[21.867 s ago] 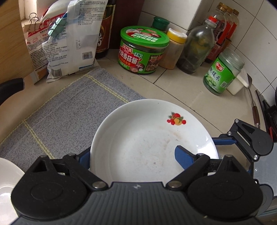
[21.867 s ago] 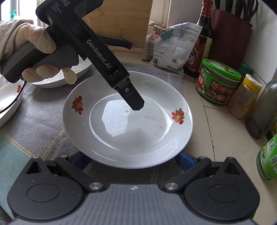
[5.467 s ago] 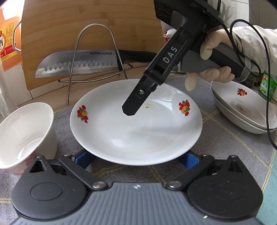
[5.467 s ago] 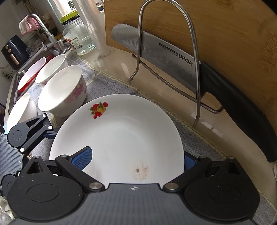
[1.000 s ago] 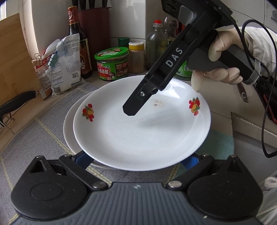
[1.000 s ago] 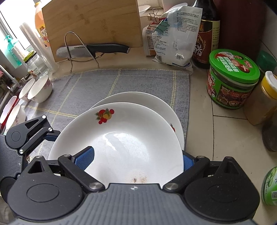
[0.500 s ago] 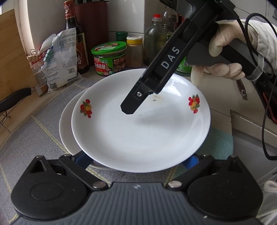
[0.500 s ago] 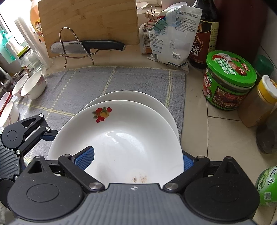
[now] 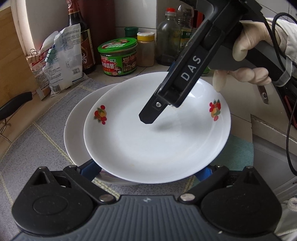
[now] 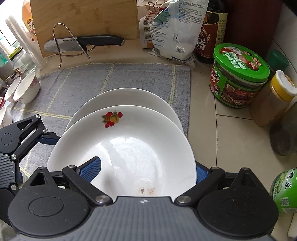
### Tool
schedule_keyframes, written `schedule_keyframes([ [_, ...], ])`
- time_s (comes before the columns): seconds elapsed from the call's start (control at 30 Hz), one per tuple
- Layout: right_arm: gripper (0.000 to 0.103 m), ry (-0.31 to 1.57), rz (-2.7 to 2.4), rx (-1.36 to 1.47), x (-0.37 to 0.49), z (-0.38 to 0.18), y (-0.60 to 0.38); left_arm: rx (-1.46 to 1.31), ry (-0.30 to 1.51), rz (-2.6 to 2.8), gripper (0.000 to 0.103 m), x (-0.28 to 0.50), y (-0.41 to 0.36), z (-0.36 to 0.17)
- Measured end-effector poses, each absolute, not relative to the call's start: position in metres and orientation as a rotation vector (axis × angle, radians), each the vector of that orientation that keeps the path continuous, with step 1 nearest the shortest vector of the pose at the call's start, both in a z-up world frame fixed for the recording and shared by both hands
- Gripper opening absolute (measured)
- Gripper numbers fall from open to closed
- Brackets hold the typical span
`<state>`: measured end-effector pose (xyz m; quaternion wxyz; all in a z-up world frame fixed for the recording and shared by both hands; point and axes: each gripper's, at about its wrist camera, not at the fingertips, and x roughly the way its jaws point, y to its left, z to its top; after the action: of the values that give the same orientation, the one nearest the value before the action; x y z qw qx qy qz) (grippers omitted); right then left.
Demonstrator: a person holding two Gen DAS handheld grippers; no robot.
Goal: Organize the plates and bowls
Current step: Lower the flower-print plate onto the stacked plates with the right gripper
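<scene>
White fruit-print plate — clamped at its rim by the right hand-held gripper, the left hand-held gripper spread beneath — may clatter off-centre onto the stacked plates.

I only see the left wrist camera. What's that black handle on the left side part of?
Observer: A steel knife with a black handle, lying in a bent wire rack against a bamboo cutting board.
Operator: Any bowls around?
Observer: Yes, small white bowls at the left end of the grey checked mat.
Operator: How's the right tool holding the fruit-printed white plate?
Observer: One blue pad lies on top of the plate, the other sits behind its rim.
</scene>
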<state>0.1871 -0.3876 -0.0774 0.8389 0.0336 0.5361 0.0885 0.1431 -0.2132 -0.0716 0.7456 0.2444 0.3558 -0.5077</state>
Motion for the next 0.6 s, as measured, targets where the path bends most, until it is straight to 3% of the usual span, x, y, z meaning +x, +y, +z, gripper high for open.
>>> schedule_keyframes([
  [0.6,0.101,1.152,0.154,0.089,0.1828,-0.0741,-0.3908,0.543,0.776,-1.112,0.1,0.1451,-0.2102,-0.0693],
])
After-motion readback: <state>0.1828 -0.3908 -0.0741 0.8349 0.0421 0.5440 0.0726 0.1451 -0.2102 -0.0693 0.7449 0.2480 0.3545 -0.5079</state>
